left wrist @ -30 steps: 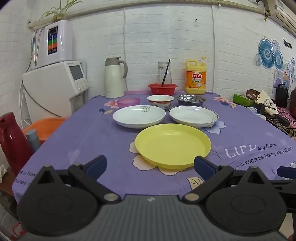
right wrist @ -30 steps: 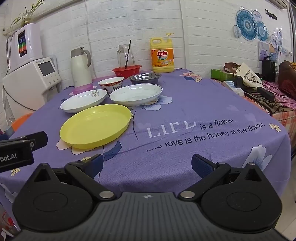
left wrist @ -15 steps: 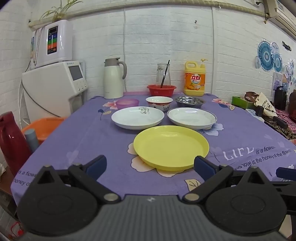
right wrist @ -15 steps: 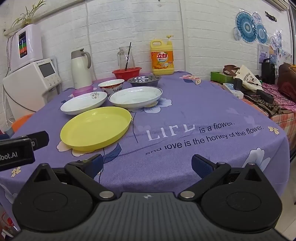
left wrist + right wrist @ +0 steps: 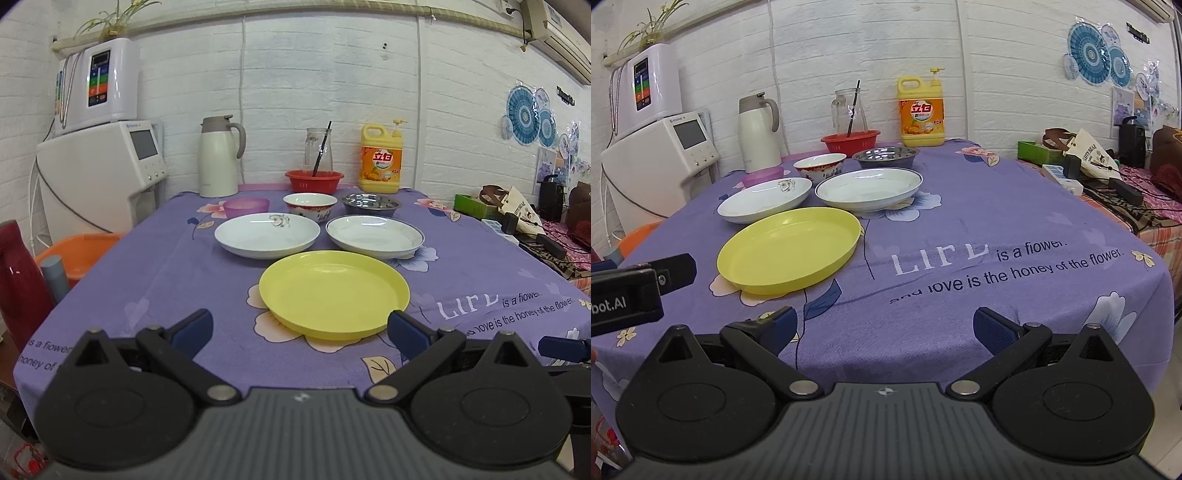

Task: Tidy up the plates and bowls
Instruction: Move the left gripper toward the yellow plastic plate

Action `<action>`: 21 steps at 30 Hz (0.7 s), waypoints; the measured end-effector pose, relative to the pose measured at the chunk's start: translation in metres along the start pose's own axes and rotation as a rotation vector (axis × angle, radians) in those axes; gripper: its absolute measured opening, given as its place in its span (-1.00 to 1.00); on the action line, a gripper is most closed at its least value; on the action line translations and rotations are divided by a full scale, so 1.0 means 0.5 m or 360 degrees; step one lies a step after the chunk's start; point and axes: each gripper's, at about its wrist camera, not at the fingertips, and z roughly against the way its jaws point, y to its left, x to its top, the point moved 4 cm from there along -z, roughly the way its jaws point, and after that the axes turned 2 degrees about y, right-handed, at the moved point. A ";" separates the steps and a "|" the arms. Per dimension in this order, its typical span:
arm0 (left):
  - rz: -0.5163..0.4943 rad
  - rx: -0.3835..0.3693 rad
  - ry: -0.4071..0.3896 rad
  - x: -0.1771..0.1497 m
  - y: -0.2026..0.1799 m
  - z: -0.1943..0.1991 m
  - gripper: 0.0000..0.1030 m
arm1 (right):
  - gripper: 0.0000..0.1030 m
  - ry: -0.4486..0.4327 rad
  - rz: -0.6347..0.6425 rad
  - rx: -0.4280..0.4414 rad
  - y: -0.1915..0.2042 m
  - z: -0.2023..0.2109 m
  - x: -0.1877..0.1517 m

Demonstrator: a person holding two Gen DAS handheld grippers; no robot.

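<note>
Both wide-open, empty hand-held grippers (image 5: 299, 328) (image 5: 882, 325) have drawn back slightly from the yellow plate (image 5: 334, 293), white plates (image 5: 267, 236) behind.

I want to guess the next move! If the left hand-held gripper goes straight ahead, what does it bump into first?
Most likely the yellow plate. The left hand-held gripper is open, holds nothing, and points right at the plate's near rim. The two white plates sit farther back. Its exact height above the table is hard to judge.

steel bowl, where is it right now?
Steel bowl sits at the table's far end in the left wrist view, right of the patterned bowl, before the detergent bottle.
</note>
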 end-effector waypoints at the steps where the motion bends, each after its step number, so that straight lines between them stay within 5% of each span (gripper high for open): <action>1: 0.0000 -0.0004 -0.0002 0.001 0.000 0.000 0.94 | 1.00 0.0001 0.0002 -0.0001 0.002 0.000 0.001; 21: 0.0024 -0.0027 0.0026 0.008 0.012 -0.023 0.94 | 1.00 -0.0010 0.0021 0.0002 0.008 -0.002 0.007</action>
